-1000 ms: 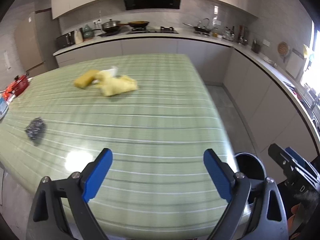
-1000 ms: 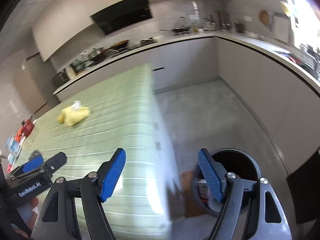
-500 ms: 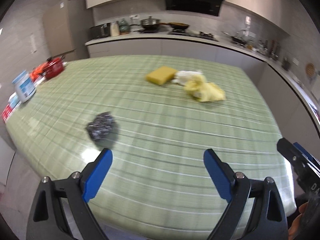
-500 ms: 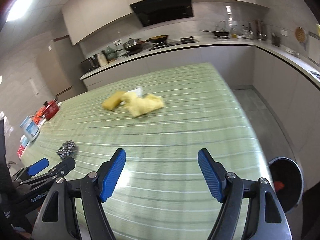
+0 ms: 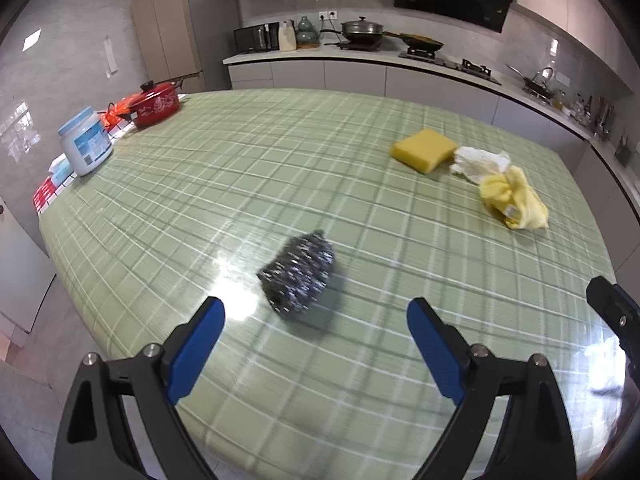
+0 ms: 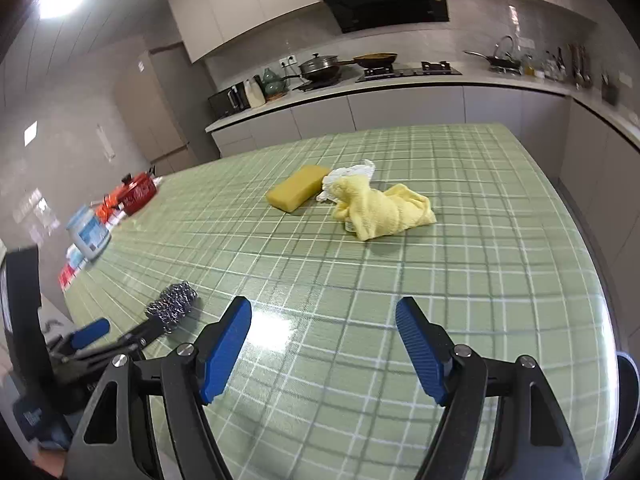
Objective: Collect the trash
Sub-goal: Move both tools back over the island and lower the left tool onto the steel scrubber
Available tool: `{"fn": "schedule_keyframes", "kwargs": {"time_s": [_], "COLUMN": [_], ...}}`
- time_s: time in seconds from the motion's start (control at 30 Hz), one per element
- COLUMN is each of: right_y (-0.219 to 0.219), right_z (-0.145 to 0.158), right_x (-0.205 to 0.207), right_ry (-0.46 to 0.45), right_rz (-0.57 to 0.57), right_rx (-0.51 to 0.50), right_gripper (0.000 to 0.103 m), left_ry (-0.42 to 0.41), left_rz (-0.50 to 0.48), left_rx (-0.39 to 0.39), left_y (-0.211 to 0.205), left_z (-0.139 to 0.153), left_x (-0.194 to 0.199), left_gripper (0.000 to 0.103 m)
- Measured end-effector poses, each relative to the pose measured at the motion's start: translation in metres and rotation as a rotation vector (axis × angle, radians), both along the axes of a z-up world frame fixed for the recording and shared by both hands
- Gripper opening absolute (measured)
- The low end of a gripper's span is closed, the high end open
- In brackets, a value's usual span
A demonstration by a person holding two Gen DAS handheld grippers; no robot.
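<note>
A dark steel-wool scrubber [image 5: 298, 276] [image 6: 173, 305] lies on the green checked table [image 5: 280, 160], just ahead of my left gripper [image 5: 314, 320], which is open and empty. Farther off lie a yellow sponge [image 5: 423, 149] [image 6: 298, 188], a crumpled white tissue [image 5: 478, 163] [image 6: 352, 172] and a yellow cloth [image 5: 514, 200] [image 6: 384, 210]. My right gripper [image 6: 323, 322] hovers open and empty over the near table [image 6: 480, 280], with the cloth well ahead of it. The left gripper [image 6: 120, 334] also shows at the lower left of the right wrist view.
At the table's far left stand a red pot [image 5: 157, 104], a white jar with a blue lid [image 5: 85, 142] and small packets. A dark bin rim [image 6: 628, 384] shows past the table's right edge. Kitchen counters with pans run along the back.
Both views have swung left across the table. The floor bin has slid out to the right edge, and the steel wool now sits close in front of my left gripper. Neither gripper's jaws have moved.
</note>
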State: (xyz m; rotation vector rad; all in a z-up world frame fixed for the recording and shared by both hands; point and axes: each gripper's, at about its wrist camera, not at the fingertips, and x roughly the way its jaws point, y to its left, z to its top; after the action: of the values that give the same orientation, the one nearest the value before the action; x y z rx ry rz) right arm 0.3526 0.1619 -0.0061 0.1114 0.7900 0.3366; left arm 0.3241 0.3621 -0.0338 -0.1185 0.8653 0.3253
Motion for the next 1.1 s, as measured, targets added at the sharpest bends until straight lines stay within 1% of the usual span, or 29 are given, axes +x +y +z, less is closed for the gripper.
{"fn": "schedule_keyframes", "kwargs": {"time_s": [0.1,0.2,0.3,0.4,0.53,0.6,0.7,0.77,0.8,0.87,0.9,1.1], "right_y": [0.010,0.018,0.027,0.043,0.059,0.063,0.065,0.067,0.067,0.068,0.069,0.069], "right_z": [-0.004,-0.005,-0.008,-0.015,-0.023,-0.025,-0.025,-0.024,-0.022,-0.020,-0.019,-0.015], "right_x": [0.008,0.012,0.015,0.014,0.012,0.011,0.009,0.007,0.007,0.005,0.004,0.002], "right_ry": [0.015,0.003,0.014,0.022,0.039,0.044,0.045,0.043,0.041,0.034,0.031,0.023], "right_rz": [-0.006,-0.033,-0.078,-0.127,-0.184,-0.212,-0.248,-0.268,-0.274,-0.290,-0.296,-0.329], "right_rx": [0.006,-0.013,-0.001,-0.015,-0.021,-0.025,-0.032,-0.034,-0.034,-0.038,-0.040,-0.039], "right_gripper": [0.076,0.076,0.076,0.076,0.077,0.076,0.077,0.076,0.076,0.076,0.077,0.076], "left_ry": [0.010,0.022,0.038,0.053,0.066,0.073,0.083,0.092,0.097,0.108,0.114,0.086], "left_rz": [-0.016,-0.053,-0.116,-0.194,-0.276,-0.301,-0.337,-0.355,-0.363,-0.368,-0.371,-0.416], "left_rx": [0.002,-0.002,-0.006,-0.005,-0.026,-0.045,-0.067,-0.081,-0.090,-0.110,-0.125,-0.154], "left_y": [0.013,0.023,0.031,0.035,0.041,0.045,0.048,0.050,0.051,0.053,0.054,0.056], "left_z": [-0.006,-0.014,-0.020,-0.026,-0.035,-0.038,-0.041,-0.044,-0.046,-0.050,-0.052,-0.049], "left_x": [0.008,0.018,0.027,0.034,0.045,0.049,0.054,0.056,0.057,0.059,0.060,0.059], "left_gripper": [0.093,0.093,0.093,0.093,0.092,0.089,0.081,0.071,0.068,0.053,0.050,0.044]}}
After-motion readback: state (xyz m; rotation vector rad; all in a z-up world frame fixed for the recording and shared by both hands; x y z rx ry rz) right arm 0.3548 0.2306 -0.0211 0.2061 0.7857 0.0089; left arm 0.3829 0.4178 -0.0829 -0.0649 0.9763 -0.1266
